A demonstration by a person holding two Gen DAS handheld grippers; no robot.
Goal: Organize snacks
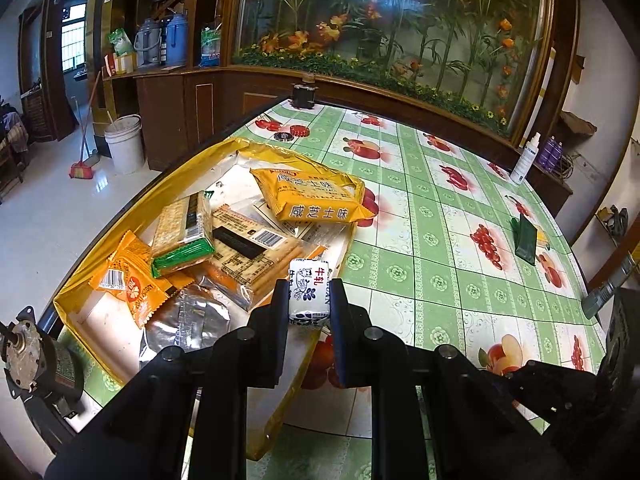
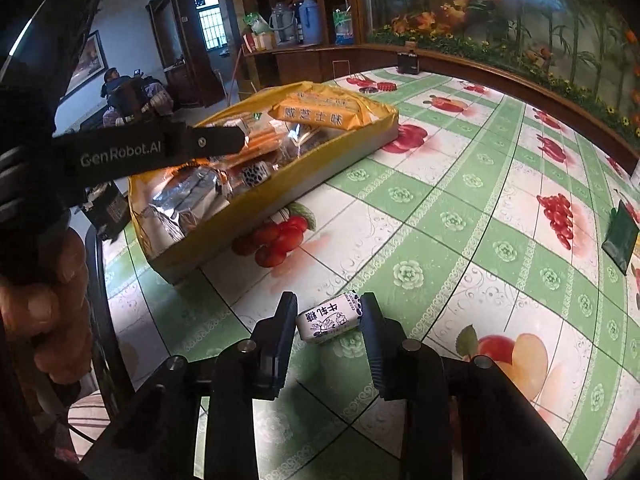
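Observation:
My left gripper (image 1: 310, 286) is shut on a small white nougat candy (image 1: 309, 300) with blue and red print, held over the near right edge of the yellow box (image 1: 80, 276). Inside the box lie several snack packs, among them a yellow cheese-cracker pack (image 1: 310, 194) and a green-ended cracker pack (image 1: 182, 236). In the right wrist view a second white candy (image 2: 328, 320) sits crosswise between the fingers of my right gripper (image 2: 329, 304), low over the tablecloth. Both pads touch its ends. The yellow box (image 2: 280, 196) stands to the upper left there.
A dark green packet (image 1: 526, 236) lies at the table's right side, beside a white spray bottle (image 1: 525, 158). Bottle caps (image 1: 299, 131) and a black box (image 1: 304, 94) sit at the far edge. A small motor (image 1: 24, 352) stands left of the box. A hand (image 2: 44, 300) grips the left tool.

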